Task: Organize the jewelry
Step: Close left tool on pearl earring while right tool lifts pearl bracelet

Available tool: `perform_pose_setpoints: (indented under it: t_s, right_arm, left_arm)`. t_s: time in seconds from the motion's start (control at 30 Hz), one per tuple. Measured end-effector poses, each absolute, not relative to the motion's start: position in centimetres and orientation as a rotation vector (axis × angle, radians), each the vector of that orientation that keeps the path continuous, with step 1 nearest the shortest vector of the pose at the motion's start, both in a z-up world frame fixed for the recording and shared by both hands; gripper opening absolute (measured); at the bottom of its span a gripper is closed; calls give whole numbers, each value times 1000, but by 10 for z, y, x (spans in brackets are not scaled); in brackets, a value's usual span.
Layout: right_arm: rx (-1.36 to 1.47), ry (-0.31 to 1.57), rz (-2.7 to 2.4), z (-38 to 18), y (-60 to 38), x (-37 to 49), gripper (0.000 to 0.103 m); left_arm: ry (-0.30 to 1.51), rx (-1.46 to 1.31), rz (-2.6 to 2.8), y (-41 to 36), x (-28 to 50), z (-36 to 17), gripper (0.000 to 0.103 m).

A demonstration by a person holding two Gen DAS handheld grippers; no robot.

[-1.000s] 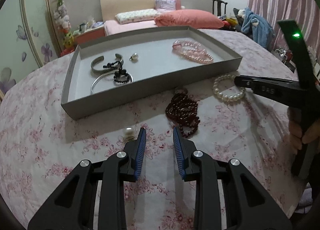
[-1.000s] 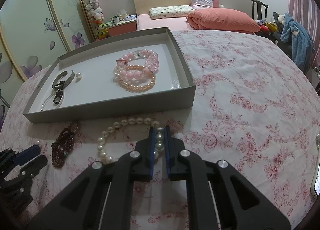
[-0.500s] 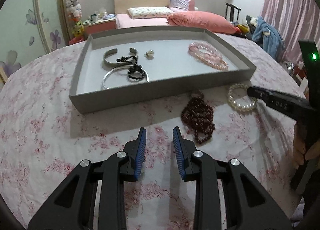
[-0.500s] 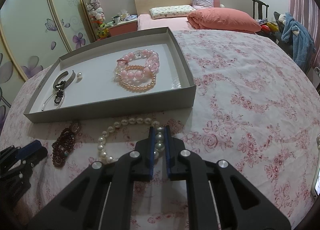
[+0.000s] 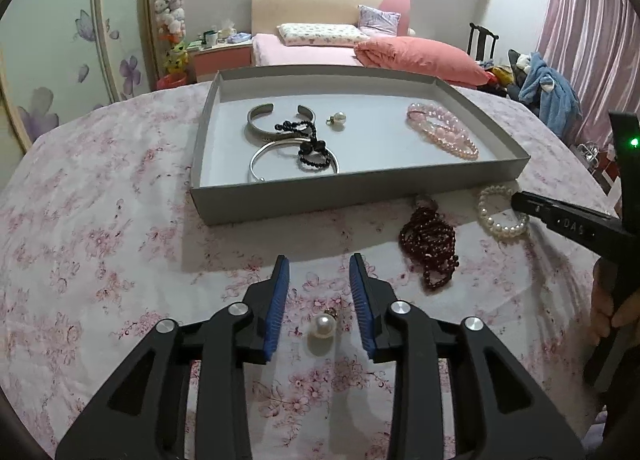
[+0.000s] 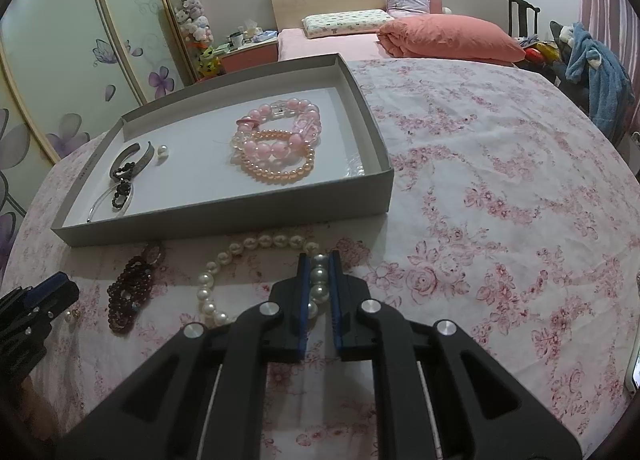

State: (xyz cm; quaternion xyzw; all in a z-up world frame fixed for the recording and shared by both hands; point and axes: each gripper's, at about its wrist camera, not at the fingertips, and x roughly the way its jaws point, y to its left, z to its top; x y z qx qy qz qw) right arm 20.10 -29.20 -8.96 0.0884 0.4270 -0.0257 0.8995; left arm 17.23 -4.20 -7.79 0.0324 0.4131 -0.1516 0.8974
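A grey tray holds silver bangles, black bead pieces, a pearl pendant and pink bead bracelets. On the floral cloth lie a dark red bead bracelet, a white pearl bracelet and a loose pearl pendant. My left gripper is open, with the loose pearl between its fingers. My right gripper is shut on the white pearl bracelet, which rests on the cloth.
The round table has a pink floral cloth. A bed with pink pillows stands behind it, a wardrobe with flower doors at left, pink curtains at right. A hand holds the right gripper's handle.
My left gripper has swung left and come down so that the loose pearl now lies between its open fingers. My right gripper stays shut on the pearl bracelet and has barely moved.
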Motion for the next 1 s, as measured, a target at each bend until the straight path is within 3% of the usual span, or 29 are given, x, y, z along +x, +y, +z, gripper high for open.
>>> perform_pose_setpoints:
  t_s: [0.1, 1.0]
  right_arm:
    - [183, 884, -50, -90, -292, 201, 11]
    - [190, 883, -43, -90, -292, 201, 11]
  left_arm:
    - [861, 104, -330, -50, 169, -80, 40]
    - [886, 119, -295, -50, 160, -84, 39]
